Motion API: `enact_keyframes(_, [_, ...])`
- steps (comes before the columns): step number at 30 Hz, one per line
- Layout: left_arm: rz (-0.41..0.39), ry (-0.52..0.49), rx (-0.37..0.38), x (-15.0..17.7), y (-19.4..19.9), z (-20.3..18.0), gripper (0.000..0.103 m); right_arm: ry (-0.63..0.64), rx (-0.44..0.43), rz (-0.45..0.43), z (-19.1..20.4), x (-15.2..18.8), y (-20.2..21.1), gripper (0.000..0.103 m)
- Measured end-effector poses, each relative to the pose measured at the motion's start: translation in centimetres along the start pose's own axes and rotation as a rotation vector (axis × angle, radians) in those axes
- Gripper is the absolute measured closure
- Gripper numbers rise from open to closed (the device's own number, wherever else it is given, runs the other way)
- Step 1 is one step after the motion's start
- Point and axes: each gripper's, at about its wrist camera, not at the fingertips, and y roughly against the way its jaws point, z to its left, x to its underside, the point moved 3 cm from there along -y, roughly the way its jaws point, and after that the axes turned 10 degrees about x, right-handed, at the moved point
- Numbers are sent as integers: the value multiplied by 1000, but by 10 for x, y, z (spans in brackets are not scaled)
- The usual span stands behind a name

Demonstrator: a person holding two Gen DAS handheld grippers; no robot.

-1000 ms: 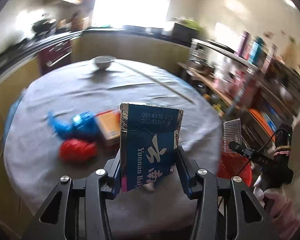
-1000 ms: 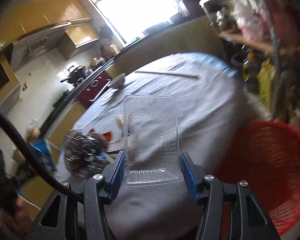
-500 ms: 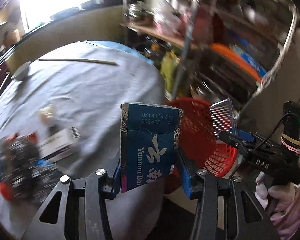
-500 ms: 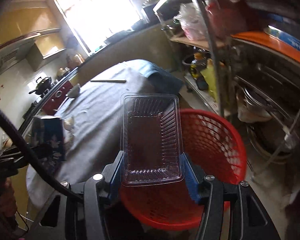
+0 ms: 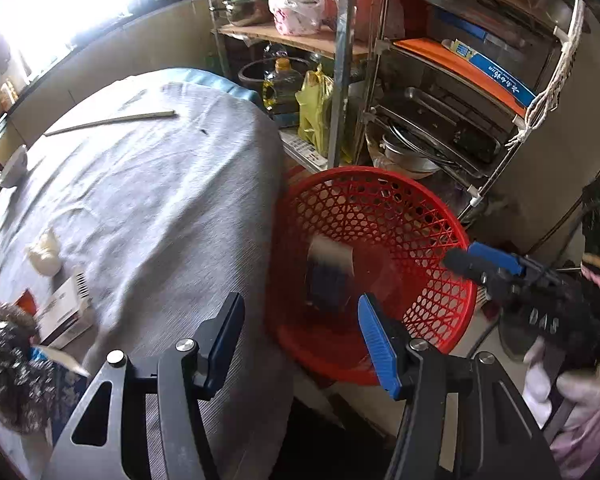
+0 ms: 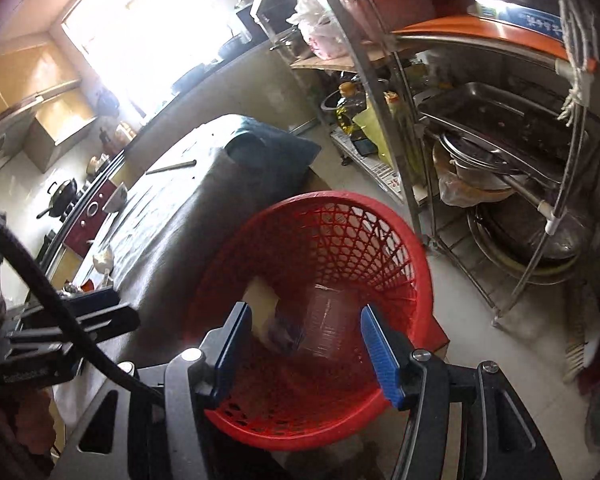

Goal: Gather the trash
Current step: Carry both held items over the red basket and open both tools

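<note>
A red mesh basket [image 5: 432,216] stands on the floor beside the table. My left gripper [image 5: 302,330] hangs over its near rim; its jaws are opening with nothing between them. The blue carton [image 5: 328,276] is a blur inside the basket, apart from the pads. In the right wrist view my right gripper [image 6: 306,344] is open above the basket [image 6: 380,248], and the clear plastic tray [image 6: 326,320] lies inside next to the blue carton [image 6: 280,330]. Each gripper shows in the other's view: the right gripper [image 5: 472,258] at the far rim, the left gripper [image 6: 116,308] at the table edge.
The round table under a grey cloth [image 5: 160,200] carries a crumpled tissue [image 5: 44,254], a white box [image 5: 66,314], a dark crumpled wad [image 5: 8,360], chopsticks [image 5: 112,120] and a bowl [image 5: 14,164]. A metal shelf rack [image 5: 440,120] stands close behind the basket.
Both grippers swung from the table to over the basket. The left let go of the blue carton and the right let go of the clear tray; both now lie in the basket.
</note>
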Motion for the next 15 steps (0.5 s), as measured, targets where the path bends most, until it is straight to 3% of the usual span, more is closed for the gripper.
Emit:
enact_keyframes(9, [-129, -10, -77, 45, 72, 20, 40, 54, -31, -15, 37, -6, 5, 42])
enact_keyframes(15, [-268, 188, -159, 78, 138, 88, 40, 140, -74, -12, 90, -4, 9, 42])
